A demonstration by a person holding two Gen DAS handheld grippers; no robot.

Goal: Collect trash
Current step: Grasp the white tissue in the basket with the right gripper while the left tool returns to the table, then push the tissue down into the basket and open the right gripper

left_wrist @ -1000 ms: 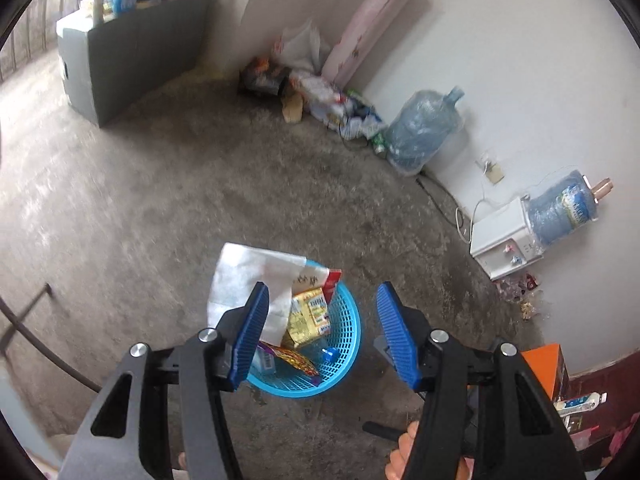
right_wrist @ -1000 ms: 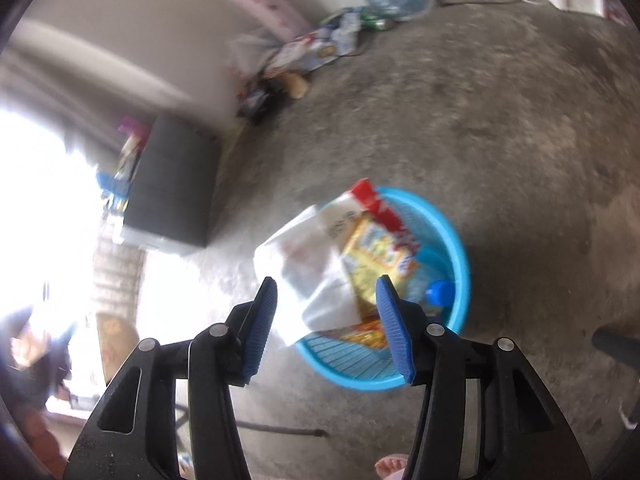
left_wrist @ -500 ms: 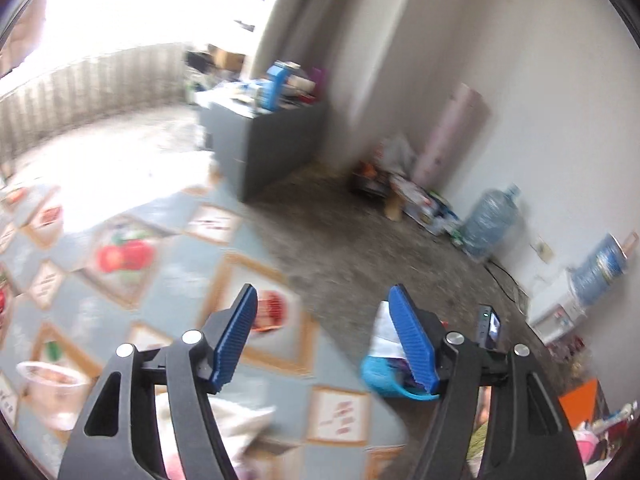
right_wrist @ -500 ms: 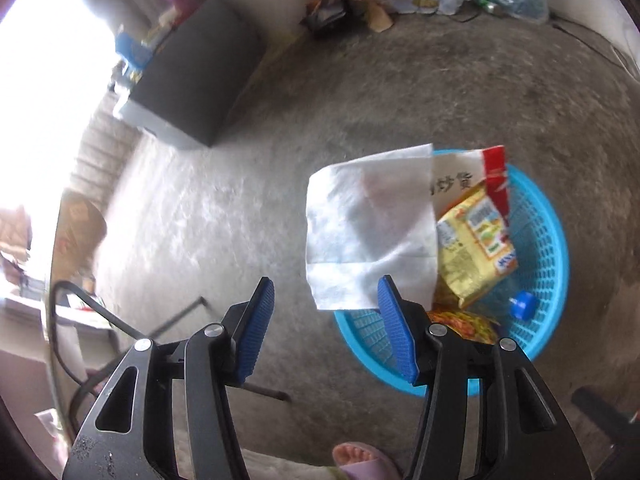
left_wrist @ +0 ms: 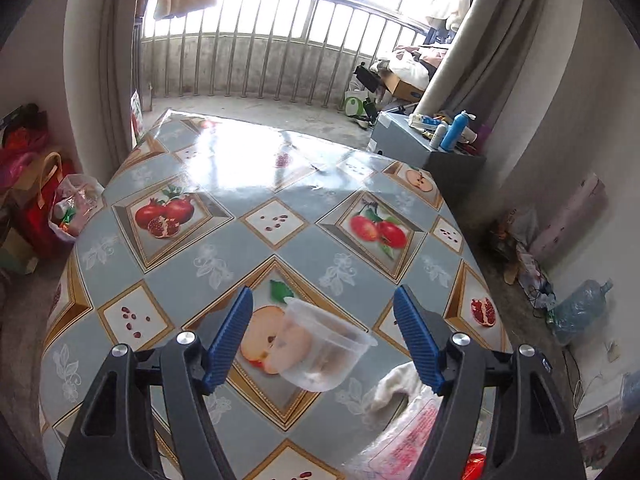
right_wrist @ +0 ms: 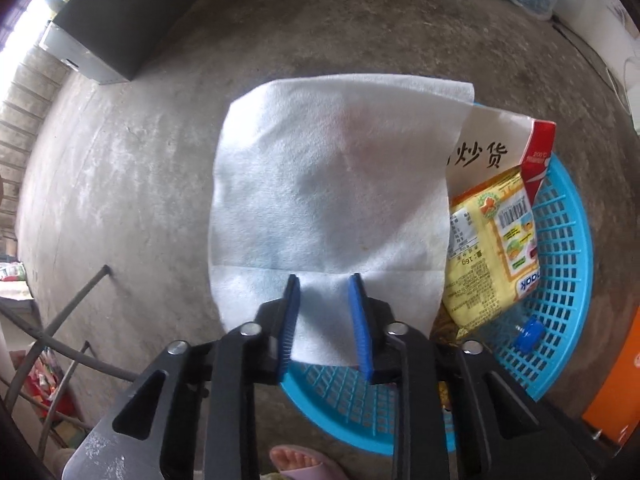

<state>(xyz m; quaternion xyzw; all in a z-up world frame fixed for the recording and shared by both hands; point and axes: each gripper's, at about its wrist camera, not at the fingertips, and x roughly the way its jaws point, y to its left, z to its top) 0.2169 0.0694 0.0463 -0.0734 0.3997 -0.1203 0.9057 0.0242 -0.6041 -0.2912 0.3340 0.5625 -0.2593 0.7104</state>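
In the left wrist view, a clear plastic cup lies on its side on the fruit-patterned table. My left gripper is open and empty, with the cup between its blue fingers. A white tissue and a clear printed plastic bag lie at the table's near right edge. In the right wrist view, my right gripper is partly closed around the lower edge of a white paper towel draped over the rim of the blue basket. The basket holds a yellow snack packet, a white-and-red bag and a blue bottle cap.
The basket stands on the concrete floor. A grey cabinet is far left, an orange box at right, metal table legs at left, and a foot in a sandal below. A water jug stands by the wall.
The left gripper swung up from the basket to the table and now frames the clear cup. The right gripper moved in on the paper towel and its jaws narrowed around the towel's edge.
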